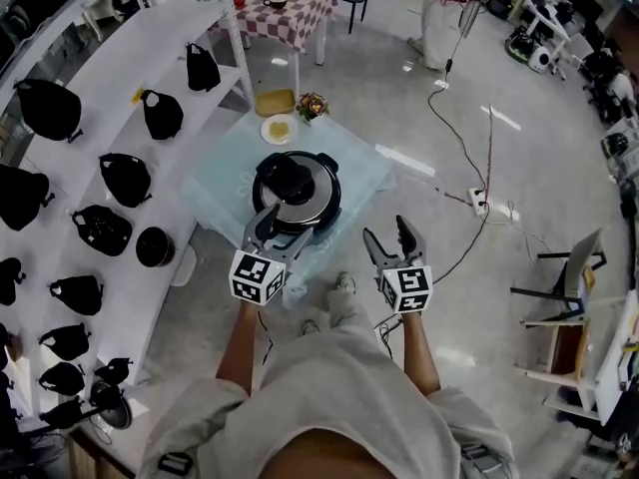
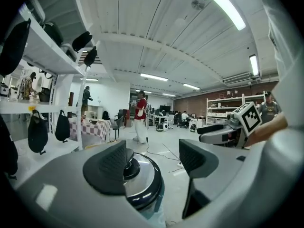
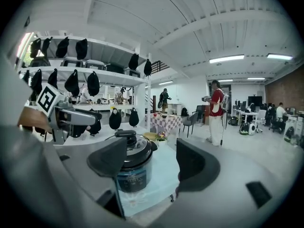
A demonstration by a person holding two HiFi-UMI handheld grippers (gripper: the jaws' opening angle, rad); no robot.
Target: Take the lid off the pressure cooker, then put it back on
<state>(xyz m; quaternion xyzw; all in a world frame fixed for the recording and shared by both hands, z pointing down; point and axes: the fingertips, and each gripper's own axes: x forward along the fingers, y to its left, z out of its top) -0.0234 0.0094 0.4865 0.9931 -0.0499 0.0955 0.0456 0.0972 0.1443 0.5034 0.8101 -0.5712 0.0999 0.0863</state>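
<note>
Jaws spread wide and empty, the left gripper [image 1: 268, 224] hovers at the near-left rim of the cooker [image 1: 296, 190], tips just over the edge of the lid [image 1: 300, 200]. In the left gripper view the lid's black knob [image 2: 128, 167] shows just past the left jaw, ahead and slightly left of the gap, not yet between the jaws. The right gripper [image 1: 387, 238] is equally open and holds nothing. It hangs off the near right edge of the table [image 1: 215, 183], with the cooker ahead and to its left in the right gripper view. The left gripper is clearly the nearer. The lid is seated on the cooker, which stands mid-table toward the near edge. Lifting it off appears not yet begun, and reaching the knob calls for a short advance forward and left.
</note>
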